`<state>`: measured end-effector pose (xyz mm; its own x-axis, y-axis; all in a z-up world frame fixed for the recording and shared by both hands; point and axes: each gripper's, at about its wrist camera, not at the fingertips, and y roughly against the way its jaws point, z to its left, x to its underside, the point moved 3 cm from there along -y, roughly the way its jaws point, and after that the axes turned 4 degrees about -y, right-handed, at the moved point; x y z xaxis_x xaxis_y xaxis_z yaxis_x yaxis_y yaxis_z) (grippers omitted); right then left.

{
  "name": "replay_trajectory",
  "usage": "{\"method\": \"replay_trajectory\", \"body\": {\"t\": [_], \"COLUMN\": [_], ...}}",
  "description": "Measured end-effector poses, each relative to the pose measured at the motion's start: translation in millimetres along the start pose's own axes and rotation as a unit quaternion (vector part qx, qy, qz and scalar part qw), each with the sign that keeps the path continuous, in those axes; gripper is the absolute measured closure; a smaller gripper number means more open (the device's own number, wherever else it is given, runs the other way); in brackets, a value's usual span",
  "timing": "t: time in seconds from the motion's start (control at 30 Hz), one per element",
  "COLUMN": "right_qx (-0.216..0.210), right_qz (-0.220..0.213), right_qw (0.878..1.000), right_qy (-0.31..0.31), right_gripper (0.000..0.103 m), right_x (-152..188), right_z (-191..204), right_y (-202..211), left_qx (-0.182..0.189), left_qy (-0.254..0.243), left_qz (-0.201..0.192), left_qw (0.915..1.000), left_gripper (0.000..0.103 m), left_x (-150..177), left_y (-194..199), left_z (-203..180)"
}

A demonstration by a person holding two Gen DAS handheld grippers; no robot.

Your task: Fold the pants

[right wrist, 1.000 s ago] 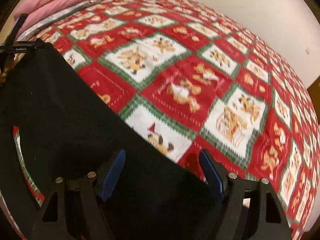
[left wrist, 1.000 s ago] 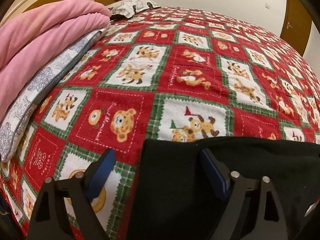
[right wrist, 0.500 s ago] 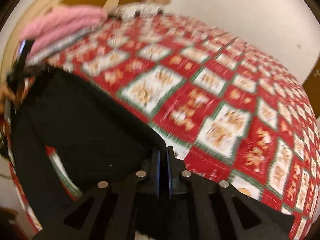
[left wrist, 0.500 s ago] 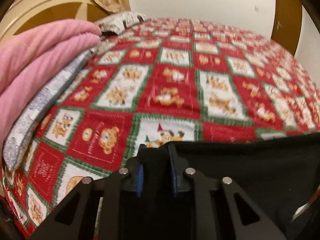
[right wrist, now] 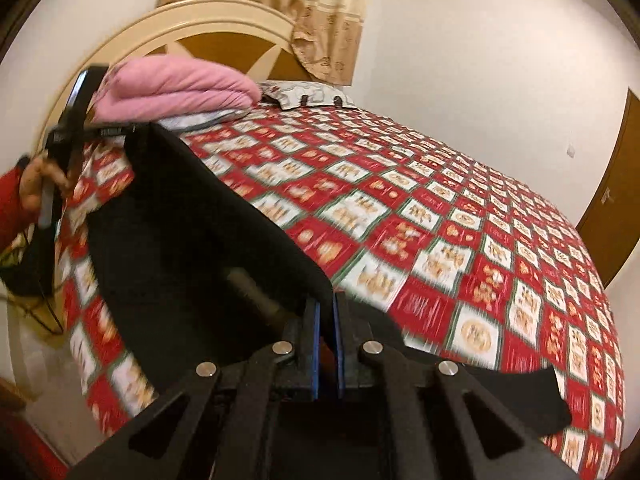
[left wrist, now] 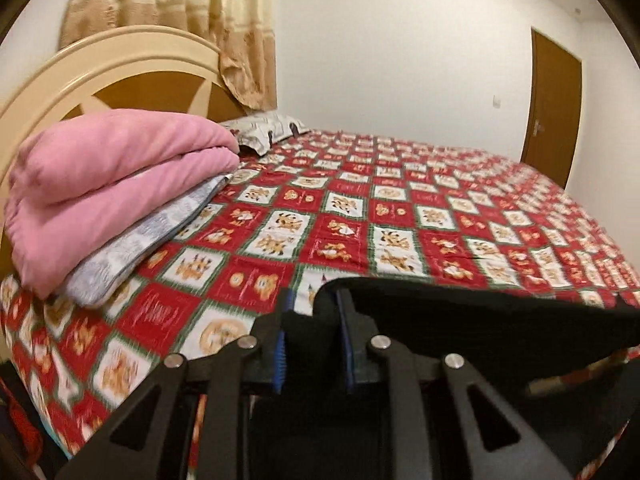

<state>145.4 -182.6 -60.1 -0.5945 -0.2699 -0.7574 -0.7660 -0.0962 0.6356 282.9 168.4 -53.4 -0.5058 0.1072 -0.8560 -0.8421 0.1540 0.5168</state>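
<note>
The black pants (left wrist: pixel 480 320) hang stretched between my two grippers, lifted off the red Christmas bedspread (left wrist: pixel 400 220). My left gripper (left wrist: pixel 314 304) is shut on one corner of the pants' top edge. My right gripper (right wrist: pixel 326 308) is shut on the other corner of the pants (right wrist: pixel 192 220). In the right wrist view the left gripper (right wrist: pixel 76 128) shows at far left, held by a hand, with the cloth spanning taut down to my fingers. The lower part of the pants is hidden below both views.
A folded pink blanket (left wrist: pixel 108 184) lies on a grey patterned pillow (left wrist: pixel 140 248) by the cream headboard (left wrist: pixel 108 64). Another pillow (left wrist: pixel 264 132) lies at the bed's head. A brown door (left wrist: pixel 552 108) stands at right. Beige curtains (left wrist: pixel 180 12) hang behind.
Both grippers went from open over the pants to shut on the top edge, then rose, lifting the pants off the bed and tilting the views up toward the wall.
</note>
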Motion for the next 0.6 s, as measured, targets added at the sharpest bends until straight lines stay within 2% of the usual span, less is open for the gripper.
{"method": "replay_trajectory", "body": {"t": [0.13,0.2,0.33,0.4,0.43,0.5,0.6], "right_qx": [0.017,0.016,0.032,0.049,0.054,0.058,0.034], "right_qz": [0.022,0.040,0.072,0.057,0.059,0.064,0.064], "right_qw": [0.999,0.998,0.995,0.995,0.994,0.994,0.996], "right_qy": [0.045,0.052,0.067,0.070,0.071,0.071,0.054], "right_gripper": [0.097,0.097,0.094,0.093,0.092,0.087,0.063], "right_x": [54,77,116,121,121,120,117], "right_z": [38,52,69,72,73,73,70], "right_y": [1,-7,-28,-25,-24,-22,-11], "left_qx": [-0.010,-0.034,-0.065,-0.078,-0.085,-0.087,-0.085], "left_qy": [-0.013,-0.021,-0.034,-0.035,-0.034,-0.028,-0.010], "left_qz": [-0.025,-0.013,0.033,0.044,0.049,0.054,0.065], "left_qw": [0.9996,0.9991,0.9968,0.9953,0.9946,0.9944,0.9942], "left_gripper": [0.073,0.057,0.036,0.020,0.019,0.018,0.016], "left_x": [39,65,104,116,120,128,138], "left_y": [25,26,15,16,18,25,41], "left_z": [4,7,13,18,21,27,36]}}
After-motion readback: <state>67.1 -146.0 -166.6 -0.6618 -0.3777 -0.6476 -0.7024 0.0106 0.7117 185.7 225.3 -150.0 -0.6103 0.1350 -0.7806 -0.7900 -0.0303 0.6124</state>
